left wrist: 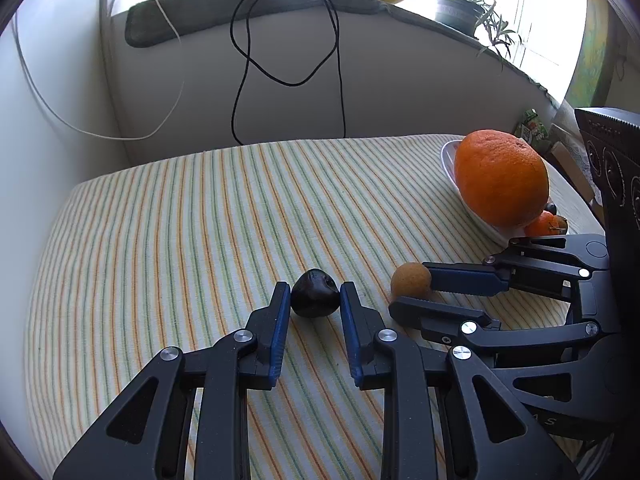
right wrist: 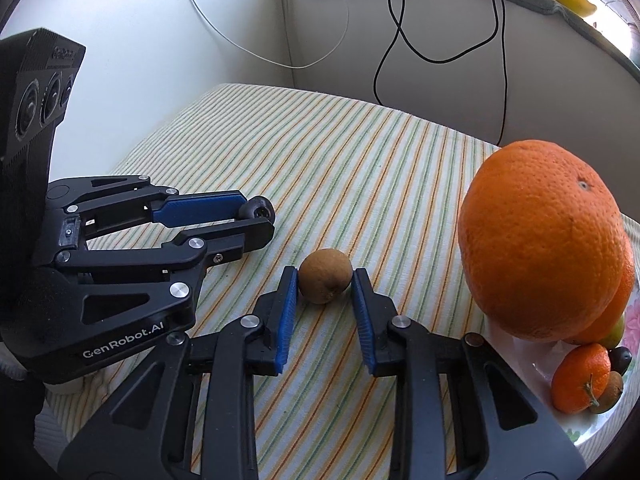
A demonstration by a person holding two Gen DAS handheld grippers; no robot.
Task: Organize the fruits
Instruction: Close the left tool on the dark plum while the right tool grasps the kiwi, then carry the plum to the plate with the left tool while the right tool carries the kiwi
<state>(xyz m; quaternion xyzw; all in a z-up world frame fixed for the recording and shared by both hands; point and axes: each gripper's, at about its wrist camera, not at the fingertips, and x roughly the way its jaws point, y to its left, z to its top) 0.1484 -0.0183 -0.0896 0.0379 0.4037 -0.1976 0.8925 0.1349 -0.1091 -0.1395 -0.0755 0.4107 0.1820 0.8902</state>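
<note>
— Where's the fruit?

— On the striped cloth [left wrist: 168, 240] over the worktop. The left claw [left wrist: 315, 294] is clenched on a dark, glossy fruit [left wrist: 314, 293]; the right claw [right wrist: 325, 280] grips a small brown fruit [right wrist: 326, 276] at its sides.

— How will they handle?

— Light, round, likely to roll; hold them across the middle. A plate [left wrist: 450, 160] nearby carries a big orange [right wrist: 540, 240] — below a windowsill with cables.

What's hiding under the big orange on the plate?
The big orange sits on top of other fruit on the plate. Another orange fruit and something greenish peek out beneath. The orange covers the rest.
</note>
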